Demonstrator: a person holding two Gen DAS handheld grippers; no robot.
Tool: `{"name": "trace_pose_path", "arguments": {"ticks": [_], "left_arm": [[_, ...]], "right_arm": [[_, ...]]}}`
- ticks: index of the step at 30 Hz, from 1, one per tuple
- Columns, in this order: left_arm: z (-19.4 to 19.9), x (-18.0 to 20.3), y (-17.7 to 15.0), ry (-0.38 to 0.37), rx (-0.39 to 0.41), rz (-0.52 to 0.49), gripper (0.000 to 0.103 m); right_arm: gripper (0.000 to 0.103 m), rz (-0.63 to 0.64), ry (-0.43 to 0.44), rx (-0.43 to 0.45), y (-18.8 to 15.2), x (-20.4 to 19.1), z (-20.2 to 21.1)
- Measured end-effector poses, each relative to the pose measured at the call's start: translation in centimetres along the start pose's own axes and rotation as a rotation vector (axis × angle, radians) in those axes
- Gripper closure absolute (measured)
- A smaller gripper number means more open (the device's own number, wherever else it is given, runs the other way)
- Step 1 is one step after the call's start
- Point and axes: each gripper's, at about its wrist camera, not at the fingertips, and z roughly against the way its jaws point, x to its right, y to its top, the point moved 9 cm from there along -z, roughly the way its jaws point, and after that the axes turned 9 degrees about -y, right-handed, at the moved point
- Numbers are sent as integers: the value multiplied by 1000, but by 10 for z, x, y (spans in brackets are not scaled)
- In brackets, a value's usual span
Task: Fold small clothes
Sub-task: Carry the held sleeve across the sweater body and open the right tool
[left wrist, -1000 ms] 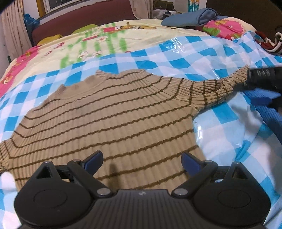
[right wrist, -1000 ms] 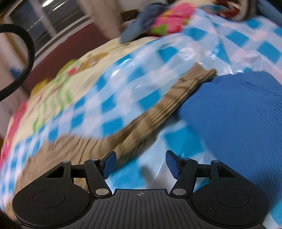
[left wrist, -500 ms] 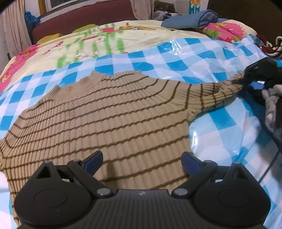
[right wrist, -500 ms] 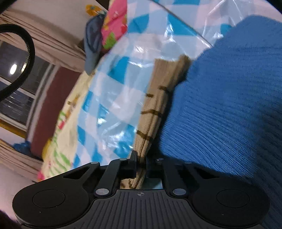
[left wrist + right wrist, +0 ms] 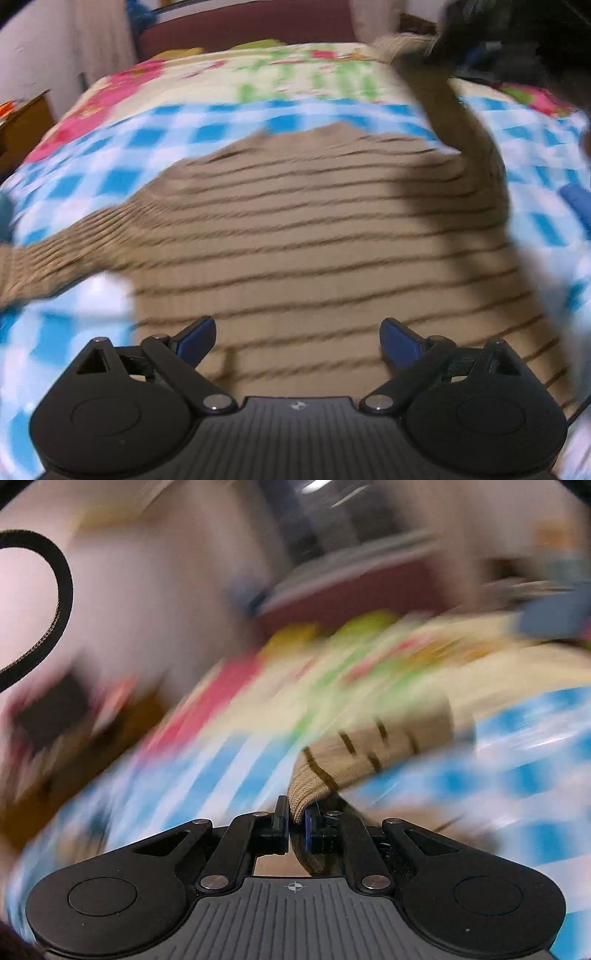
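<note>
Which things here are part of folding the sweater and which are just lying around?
Part of the job:
- tan ribbed sweater with dark stripes
- its sleeve, pinched in the right gripper
- left gripper, open over the hem

Lying about:
- blue and white checked plastic sheet
- floral bedspread
- maroon headboard

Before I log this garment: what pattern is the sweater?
Tan rib knit with thin dark brown stripes; the sweater shows best in the left wrist view.

So it's a bed [image 5: 258, 44] with a dark red headboard, topped with a cream floral quilt [image 5: 295, 74]. Over that lies a glossy blue-and-white checked plastic sheet [image 5: 92, 177], and a tan ribbed sweater with thin brown stripes [image 5: 314, 240] lies spread flat on the sheet.
</note>
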Motion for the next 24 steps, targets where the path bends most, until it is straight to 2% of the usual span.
{"name": "trace_pose_path", "arguments": {"ticks": [2,4,8,12,16,17,21,24], "left_arm": [[4,-25,-15,22,-17,32,3],[8,-41,-24,26,-19,65,3],[13,-56,-30,8,0,103,3],[17,-61,-23,3,34,90,3],[18,-65,-16,4,53,83,3],[19,-65,-16,4,54,86,3],[22,-71,-22,11,46,101,3],[24,-77,-28,28,35,100,3]], "right_arm": [[91,121,0,-108,-38,-34,-28],[91,176,-21,-178,-67,-49,-45],[87,210,-40,-234,-90,-52,-41],[85,250,-46,-251,-96,-49,-27],[78,263,-44,-258,-92,-42,-24],[74,251,-46,-261,-90,-42,-28],[68,199,13,-278,-84,-59,-55],[68,139,18,-315,-80,-68,-88]]}}
